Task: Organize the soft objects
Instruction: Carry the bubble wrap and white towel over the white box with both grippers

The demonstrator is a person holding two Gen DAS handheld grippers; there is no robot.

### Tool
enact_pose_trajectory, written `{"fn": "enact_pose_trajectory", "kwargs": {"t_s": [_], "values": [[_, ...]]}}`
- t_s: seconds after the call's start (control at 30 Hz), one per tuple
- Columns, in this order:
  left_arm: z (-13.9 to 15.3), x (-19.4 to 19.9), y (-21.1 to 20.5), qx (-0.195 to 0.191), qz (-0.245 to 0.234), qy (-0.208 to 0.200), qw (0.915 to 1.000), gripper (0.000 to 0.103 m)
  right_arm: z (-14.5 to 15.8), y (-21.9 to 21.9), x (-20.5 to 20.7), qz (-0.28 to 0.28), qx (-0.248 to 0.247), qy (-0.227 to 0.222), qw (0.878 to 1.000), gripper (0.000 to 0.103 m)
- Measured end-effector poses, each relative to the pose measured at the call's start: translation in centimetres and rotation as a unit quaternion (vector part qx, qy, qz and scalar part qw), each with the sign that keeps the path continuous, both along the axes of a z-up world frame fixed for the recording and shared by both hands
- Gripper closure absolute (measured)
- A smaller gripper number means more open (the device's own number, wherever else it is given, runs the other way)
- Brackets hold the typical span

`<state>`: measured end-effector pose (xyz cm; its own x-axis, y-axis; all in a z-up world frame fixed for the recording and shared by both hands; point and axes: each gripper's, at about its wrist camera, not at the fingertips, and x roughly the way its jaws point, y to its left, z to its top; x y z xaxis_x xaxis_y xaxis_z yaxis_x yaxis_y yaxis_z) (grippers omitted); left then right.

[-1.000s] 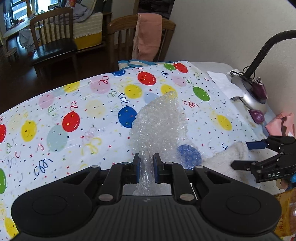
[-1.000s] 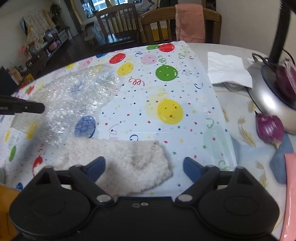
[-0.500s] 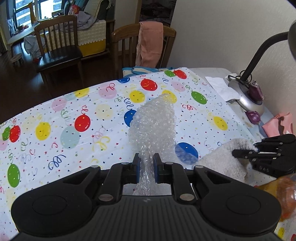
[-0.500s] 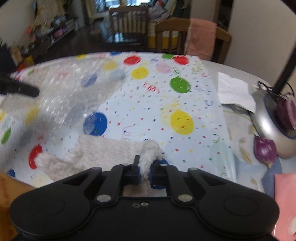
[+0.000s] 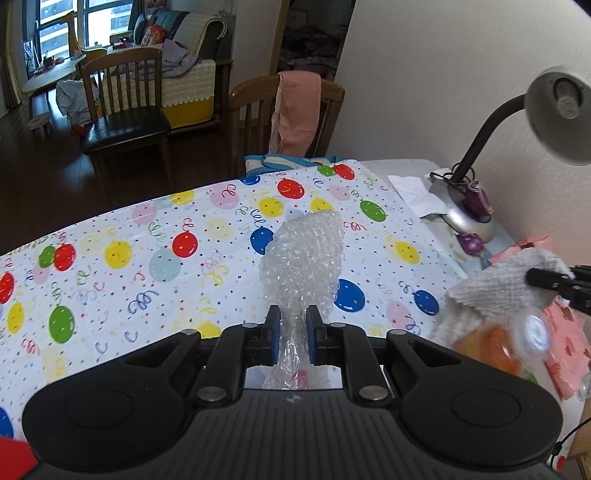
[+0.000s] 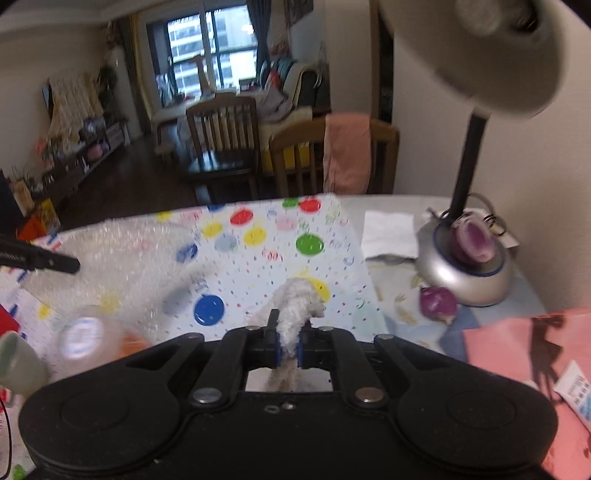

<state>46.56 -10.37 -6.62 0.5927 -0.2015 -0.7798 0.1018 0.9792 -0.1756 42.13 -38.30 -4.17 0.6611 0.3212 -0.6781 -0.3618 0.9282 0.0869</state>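
Fingers [image 5: 274,328] of left gripper [image 5: 292,328] pinch bubble wrap [image 5: 301,258] at 12; right gripper [image 6: 286,341] clamps fuzzy cloth [image 6: 297,299]. Both lifted off tablecloth [image 5: 147,266], nothing stowed yet.

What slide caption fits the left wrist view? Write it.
Left tool pinches bubble wrap above balloon-print tablecloth.

Both wrist views look down across the balloon tablecloth [image 5: 155,266].

Beyond a pale wall [image 5: 424,81], two wooden chairs [image 5: 125,110] stood on dark floor [image 5: 44,177] before a bright window [image 5: 55,26] and sofa [image 5: 192,74].
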Motion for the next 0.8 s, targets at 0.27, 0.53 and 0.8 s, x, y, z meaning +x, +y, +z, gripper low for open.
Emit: {"fn": "enact_pose_trajectory", "kwargs": {"t_s": [0.27,0.53,0.8], "values": [[3.2,-5.3,1.6,-0.013,-0.004,-0.013,0.9998,0.089,4.9,-0.5,-5.6,0.002,0.005,-0.013,1.000,0.096],[5.8,-10.8,4.1,-0.023,-0.003,-0.019,0.9995,0.089,9.6,0.9,-10.5,0.018,0.026,-0.038,0.999,0.096],[8.0,-15.7,8.4,-0.027,0.007,-0.028,0.9992,0.089,13.0,5.5,-14.1,0.056,0.049,-0.056,0.996,0.096]]}}
